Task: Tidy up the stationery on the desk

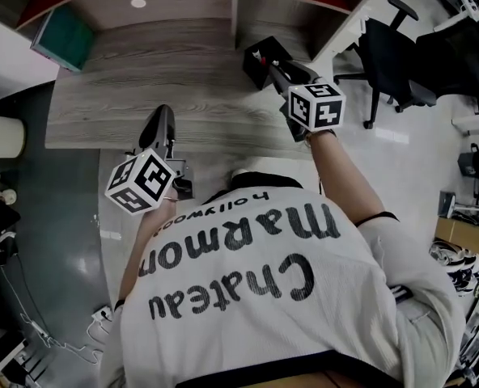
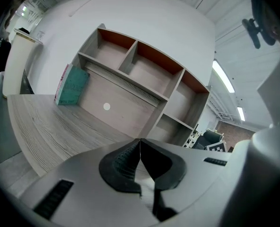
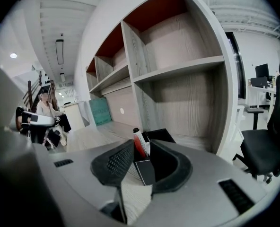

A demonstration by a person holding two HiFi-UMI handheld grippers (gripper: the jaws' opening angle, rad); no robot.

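A black pen holder [image 1: 258, 60] stands at the right end of the wooden desk [image 1: 142, 79], under the shelf unit. In the right gripper view the pen holder [image 3: 146, 170] has a red marker [image 3: 138, 142] and a white pen upright in it. My right gripper [image 3: 141, 146] is open just in front of the holder, with the marker seen through the gap and no pad touching it. From the head view that right gripper [image 1: 273, 65] hangs right at the holder. My left gripper [image 1: 163, 124] hovers at the desk's front edge; its jaws [image 2: 140, 141] are shut with nothing between them.
A teal book [image 1: 64, 39] leans at the desk's back left, seen also as the teal book [image 2: 74, 85] in the left gripper view. Open shelf compartments [image 2: 140, 70] rise behind the desk. A black office chair [image 1: 393, 55] stands to the right of the desk.
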